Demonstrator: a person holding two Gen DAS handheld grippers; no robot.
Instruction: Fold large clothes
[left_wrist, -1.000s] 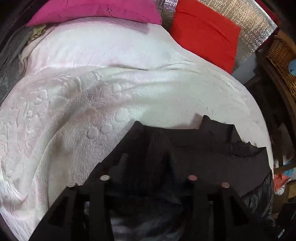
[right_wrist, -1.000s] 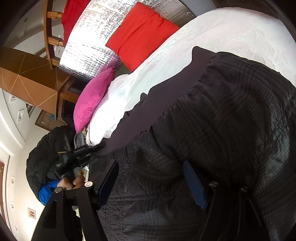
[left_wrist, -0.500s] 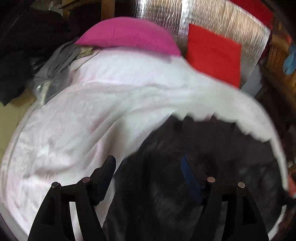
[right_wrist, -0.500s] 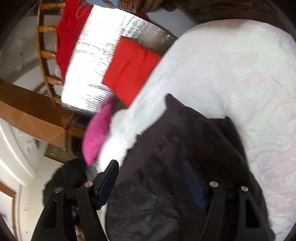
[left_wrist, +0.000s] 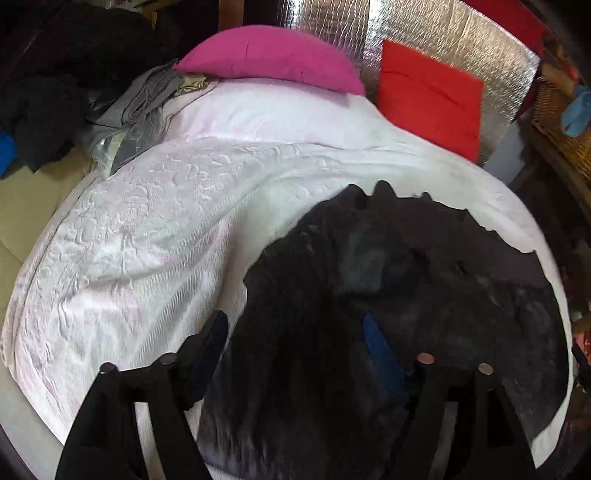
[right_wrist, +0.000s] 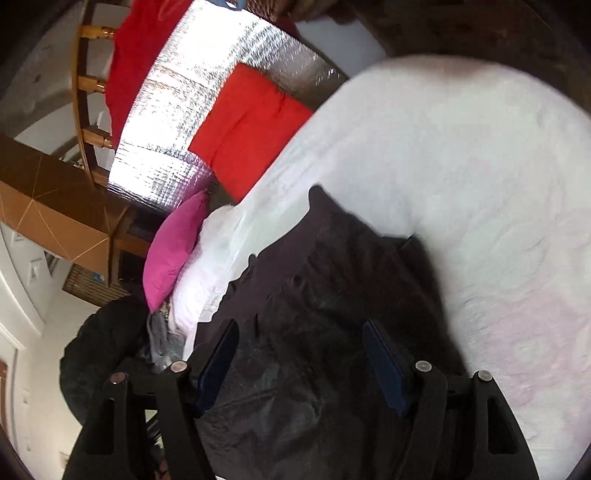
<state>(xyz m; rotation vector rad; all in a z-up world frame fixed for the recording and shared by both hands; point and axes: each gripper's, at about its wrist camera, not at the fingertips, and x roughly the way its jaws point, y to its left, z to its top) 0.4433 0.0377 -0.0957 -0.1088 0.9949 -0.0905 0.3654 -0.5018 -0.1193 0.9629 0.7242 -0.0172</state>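
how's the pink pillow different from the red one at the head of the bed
The pink pillow is magenta, plump and rounded, lying flat on the white bedcover. The red pillow is bright red, flatter and squarer, propped up against the silver foil panel. Both sit at the head of the bed, beyond the dark garment.

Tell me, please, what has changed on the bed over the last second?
The left gripper has let go of the dark garment: its fingers have just been opening, and it has backed away, so more bed shows. The right gripper, open throughout, has also drawn back. The garment, pink pillow and red cushion lie on the white bedspread as before.
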